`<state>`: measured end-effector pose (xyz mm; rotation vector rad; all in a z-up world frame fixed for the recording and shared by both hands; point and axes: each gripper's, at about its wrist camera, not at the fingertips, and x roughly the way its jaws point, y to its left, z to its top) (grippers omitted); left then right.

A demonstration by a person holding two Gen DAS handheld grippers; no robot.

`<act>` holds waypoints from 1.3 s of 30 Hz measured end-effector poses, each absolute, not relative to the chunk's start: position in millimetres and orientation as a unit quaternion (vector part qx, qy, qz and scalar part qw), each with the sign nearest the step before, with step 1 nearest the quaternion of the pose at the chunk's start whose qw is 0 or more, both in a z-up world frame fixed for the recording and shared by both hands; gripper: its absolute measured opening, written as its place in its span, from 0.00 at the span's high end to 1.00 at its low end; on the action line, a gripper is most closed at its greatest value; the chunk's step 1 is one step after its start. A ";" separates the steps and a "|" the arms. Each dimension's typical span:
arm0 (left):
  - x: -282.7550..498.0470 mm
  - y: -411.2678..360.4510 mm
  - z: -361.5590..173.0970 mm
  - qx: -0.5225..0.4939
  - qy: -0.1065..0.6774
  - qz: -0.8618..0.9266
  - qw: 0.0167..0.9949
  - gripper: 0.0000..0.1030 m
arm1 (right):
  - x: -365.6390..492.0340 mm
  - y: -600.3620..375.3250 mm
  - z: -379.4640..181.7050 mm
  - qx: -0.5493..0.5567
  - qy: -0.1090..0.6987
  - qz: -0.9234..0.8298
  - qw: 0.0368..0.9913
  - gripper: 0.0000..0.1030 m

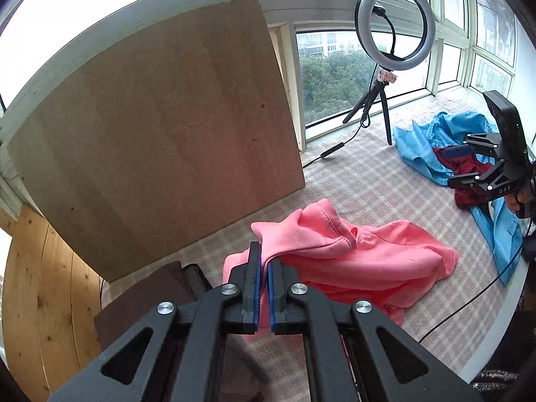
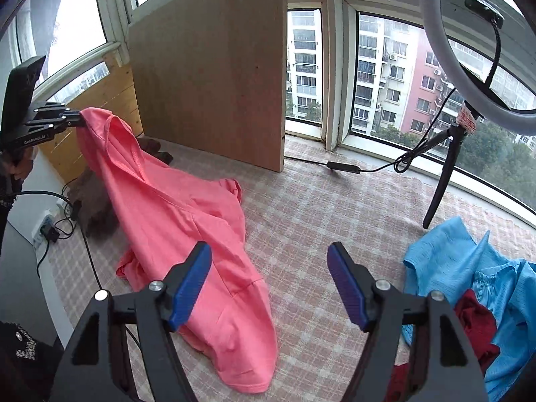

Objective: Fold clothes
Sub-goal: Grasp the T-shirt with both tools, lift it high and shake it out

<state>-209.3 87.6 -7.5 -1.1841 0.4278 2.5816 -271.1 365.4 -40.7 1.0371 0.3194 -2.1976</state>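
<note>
The left gripper (image 1: 264, 268) sat nearest the lens, its blue fingers (image 1: 255, 278) pinched narrow on a fold of the pink hoodie (image 1: 361, 261) near the hood; in the right wrist view that edge hung lifted off the checked cloth (image 2: 311, 207) while the rest trailed down and lay on it; the right gripper (image 2: 269, 284) hovered with its fingers (image 2: 191, 284) spread wide, holding nothing, above the hem end. The hoodie looked soft, light and limp, likely to sag and crease wherever unsupported; the hem or a shoulder seam seemed the sensible hold. Its long axis ran from the raised hood at the left gripper down toward the right gripper. A blue garment (image 2: 469, 268) and a dark red one (image 2: 475, 328) lay heaped well apart.
</note>
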 end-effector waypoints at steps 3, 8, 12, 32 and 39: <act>-193.4 75.3 -33.4 -0.439 0.142 0.879 0.122 0.97 | -268.6 350.1 -82.9 0.429 0.139 -0.821 0.350 0.31; -182.2 51.8 -83.7 -0.496 0.111 0.856 0.097 0.97 | -275.1 315.2 -137.7 0.458 0.159 -0.791 0.372 0.31; -180.4 44.8 -102.0 -0.501 0.094 0.856 0.090 0.97 | -290.2 294.6 -167.4 0.494 0.167 -0.762 0.384 0.51; -98.0 59.0 192.4 -0.202 0.140 0.967 0.058 0.97 | -164.5 397.6 264.7 0.098 0.069 -0.936 0.331 0.97; -13.6 78.7 283.8 -0.085 0.182 0.979 0.042 0.97 | -68.8 431.8 314.5 -0.005 0.083 -0.953 0.290 0.97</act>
